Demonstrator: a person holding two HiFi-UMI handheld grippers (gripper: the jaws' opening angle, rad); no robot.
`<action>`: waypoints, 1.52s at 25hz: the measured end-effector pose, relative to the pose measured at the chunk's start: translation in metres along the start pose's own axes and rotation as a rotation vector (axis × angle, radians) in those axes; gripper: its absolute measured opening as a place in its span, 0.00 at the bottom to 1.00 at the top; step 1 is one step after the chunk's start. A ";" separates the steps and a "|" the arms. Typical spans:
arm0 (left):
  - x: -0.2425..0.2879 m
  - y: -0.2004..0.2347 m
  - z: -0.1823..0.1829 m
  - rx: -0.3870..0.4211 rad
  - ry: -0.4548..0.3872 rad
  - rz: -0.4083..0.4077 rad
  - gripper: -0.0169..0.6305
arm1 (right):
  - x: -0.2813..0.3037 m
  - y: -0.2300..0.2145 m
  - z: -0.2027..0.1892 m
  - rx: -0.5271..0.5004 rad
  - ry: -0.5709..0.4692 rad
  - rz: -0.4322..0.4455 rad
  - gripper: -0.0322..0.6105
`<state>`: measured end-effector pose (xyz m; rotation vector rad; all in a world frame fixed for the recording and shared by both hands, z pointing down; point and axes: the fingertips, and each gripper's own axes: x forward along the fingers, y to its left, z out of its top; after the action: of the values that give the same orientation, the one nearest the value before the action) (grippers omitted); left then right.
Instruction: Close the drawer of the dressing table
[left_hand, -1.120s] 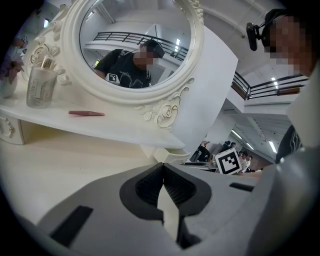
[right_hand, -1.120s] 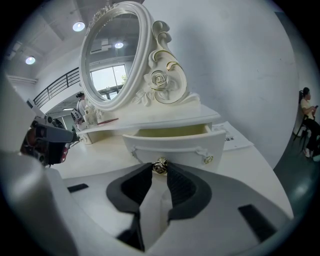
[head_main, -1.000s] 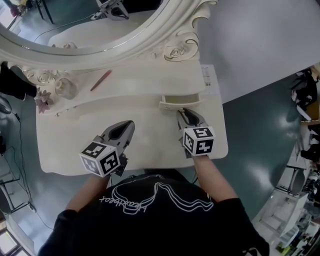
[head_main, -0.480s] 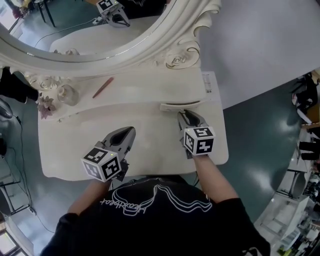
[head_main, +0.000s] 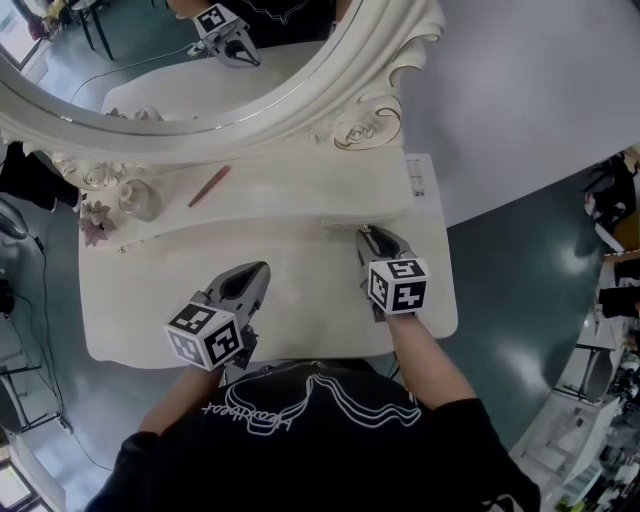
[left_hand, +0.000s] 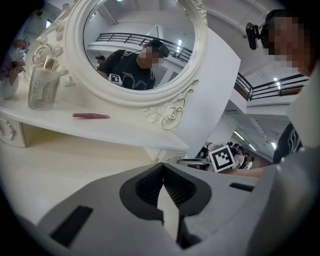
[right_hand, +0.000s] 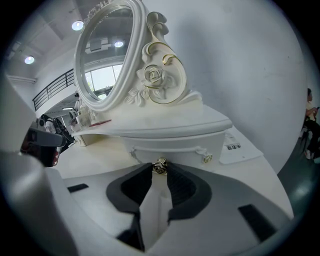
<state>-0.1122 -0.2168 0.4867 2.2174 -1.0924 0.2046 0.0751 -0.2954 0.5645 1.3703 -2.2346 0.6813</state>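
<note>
Drawer (head_main: 366, 221) now in, right claw (head_main: 370, 236) clamped on its knob (right_hand: 160, 165); left claw (head_main: 258, 271) closed; cream tabletop (head_main: 300, 305), teal floor (head_main: 505, 265).

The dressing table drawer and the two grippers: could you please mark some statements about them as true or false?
1. The right gripper has its jaws closed on the gold knob of the drawer. True.
2. The drawer stands wide open with its inside showing. False: it is pushed in under the shelf, and no inside shows.
3. The left gripper holds the pink stick. False: its jaws are shut on nothing, and the stick lies on the shelf.
4. A glass bottle stands on the shelf, left of the pink stick in the left gripper view. True.
</note>
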 end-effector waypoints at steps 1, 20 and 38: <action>0.000 0.001 0.001 0.000 -0.001 0.001 0.03 | 0.001 0.000 0.001 0.001 0.000 0.000 0.21; -0.002 0.008 0.003 -0.013 -0.016 0.022 0.03 | 0.016 -0.007 0.011 -0.003 0.003 0.002 0.20; -0.014 -0.036 0.006 0.023 -0.029 -0.037 0.03 | -0.071 0.041 0.037 -0.099 -0.110 0.143 0.22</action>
<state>-0.0948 -0.1956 0.4590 2.2655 -1.0690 0.1698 0.0646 -0.2530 0.4858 1.2373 -2.4369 0.5460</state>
